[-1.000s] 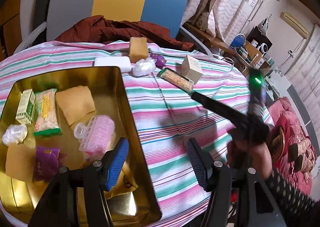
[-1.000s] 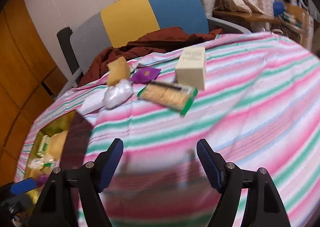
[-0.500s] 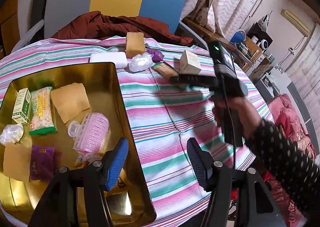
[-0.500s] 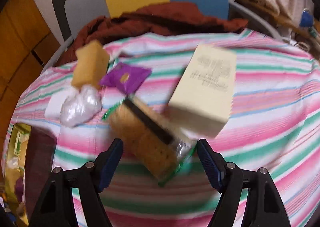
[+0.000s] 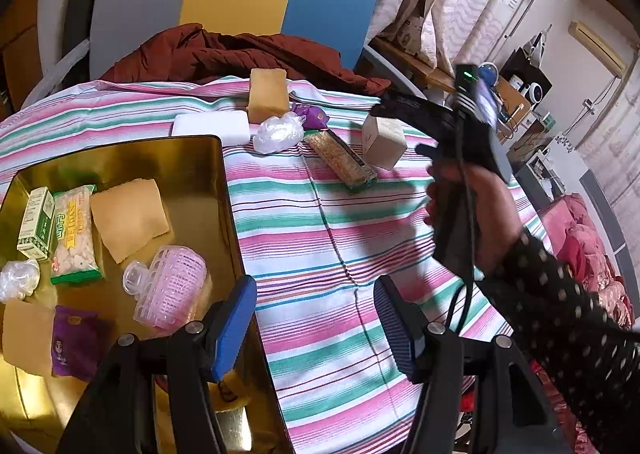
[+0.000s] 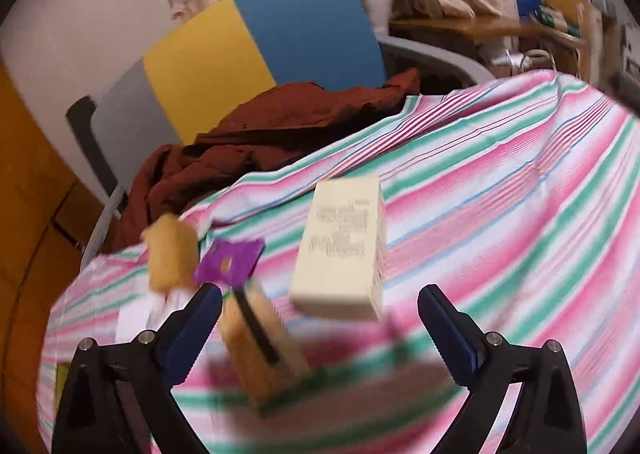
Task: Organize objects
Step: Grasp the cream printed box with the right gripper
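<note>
Step in hand, likely: fetching another loose item. Right gripper [image 6: 320,328] empty, jaws just been opening wide, cracker packet [image 6: 260,350] between them untouched; cream box [image 6: 340,250] just behind. Next: pick one, close squarely. Left gripper [image 5: 316,328] open, empty, beside gold tray [image 5: 224,190].

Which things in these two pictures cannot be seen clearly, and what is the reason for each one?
- Cracker pack: right wrist view, smeared by motion blur; its label is unreadable.
- Cream box: right wrist view, its print is too blurred to read.
- Yellow packet in the gold tray: left wrist view, mostly hidden behind the left gripper.
</note>
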The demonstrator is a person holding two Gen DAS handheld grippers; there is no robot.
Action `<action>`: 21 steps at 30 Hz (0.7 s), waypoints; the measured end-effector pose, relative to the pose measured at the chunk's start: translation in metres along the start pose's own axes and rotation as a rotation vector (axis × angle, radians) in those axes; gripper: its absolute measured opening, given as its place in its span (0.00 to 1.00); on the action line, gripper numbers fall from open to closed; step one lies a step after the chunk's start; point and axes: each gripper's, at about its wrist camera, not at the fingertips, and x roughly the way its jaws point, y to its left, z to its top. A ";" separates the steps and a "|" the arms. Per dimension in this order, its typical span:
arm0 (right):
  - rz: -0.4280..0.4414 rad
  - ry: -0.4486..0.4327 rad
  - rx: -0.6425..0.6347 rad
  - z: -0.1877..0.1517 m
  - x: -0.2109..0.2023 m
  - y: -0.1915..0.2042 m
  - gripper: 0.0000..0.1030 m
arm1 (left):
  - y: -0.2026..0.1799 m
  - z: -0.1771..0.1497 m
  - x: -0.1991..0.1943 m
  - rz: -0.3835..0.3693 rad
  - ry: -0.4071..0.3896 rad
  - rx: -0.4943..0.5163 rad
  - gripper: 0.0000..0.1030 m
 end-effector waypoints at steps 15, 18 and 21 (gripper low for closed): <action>-0.108 -0.005 -0.129 -0.001 0.014 -0.013 0.51 | -0.015 0.043 0.033 0.007 -0.005 -0.011 0.61; -0.156 -0.041 -0.169 -0.008 -0.002 -0.024 0.50 | -0.022 0.053 0.053 0.001 0.016 -0.031 0.65; -0.198 -0.065 -0.194 -0.016 -0.016 -0.038 0.49 | -0.030 0.060 0.077 0.003 0.051 -0.035 0.66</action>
